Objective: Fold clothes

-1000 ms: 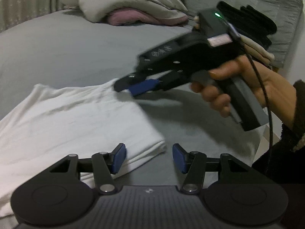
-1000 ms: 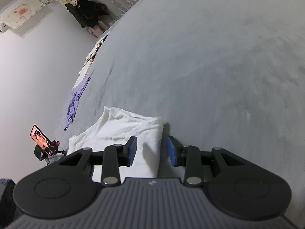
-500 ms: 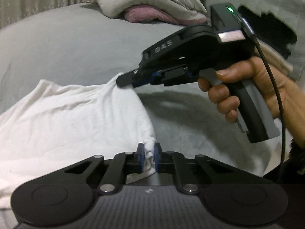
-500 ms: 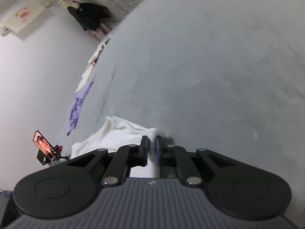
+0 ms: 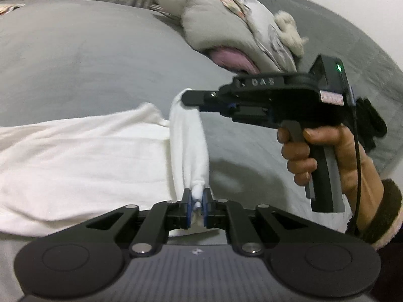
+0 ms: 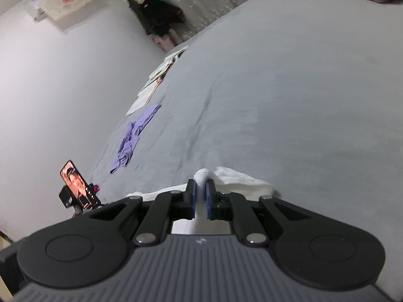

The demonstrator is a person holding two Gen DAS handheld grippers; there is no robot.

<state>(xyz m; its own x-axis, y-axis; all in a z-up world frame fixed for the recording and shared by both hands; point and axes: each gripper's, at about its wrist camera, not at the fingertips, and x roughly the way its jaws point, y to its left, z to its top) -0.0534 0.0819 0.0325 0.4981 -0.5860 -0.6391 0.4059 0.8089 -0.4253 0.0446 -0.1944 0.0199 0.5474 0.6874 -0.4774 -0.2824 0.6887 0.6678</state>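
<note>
A white garment [image 5: 75, 156] lies on the grey bed [image 5: 88, 63]. My left gripper [image 5: 197, 205] is shut on its near corner. My right gripper [image 5: 187, 99], seen from the side in the left wrist view, is shut on the far corner of the same edge. That edge [image 5: 189, 146] hangs lifted in a strip between the two grippers. In the right wrist view my right gripper [image 6: 200, 196] pinches a bunched fold of the white garment [image 6: 236, 178], held above the bed [image 6: 289, 88].
A heap of grey and pink bedding [image 5: 226, 35] lies at the head of the bed. A purple cloth [image 6: 133, 138] and papers [image 6: 158, 78] lie along the far side by the wall. A phone on a stand [image 6: 78, 188] stands off the bed's corner.
Both grippers closed on the garment's right edge, one at each corner. They have since lifted that edge off the bed, so it now hangs between them.
</note>
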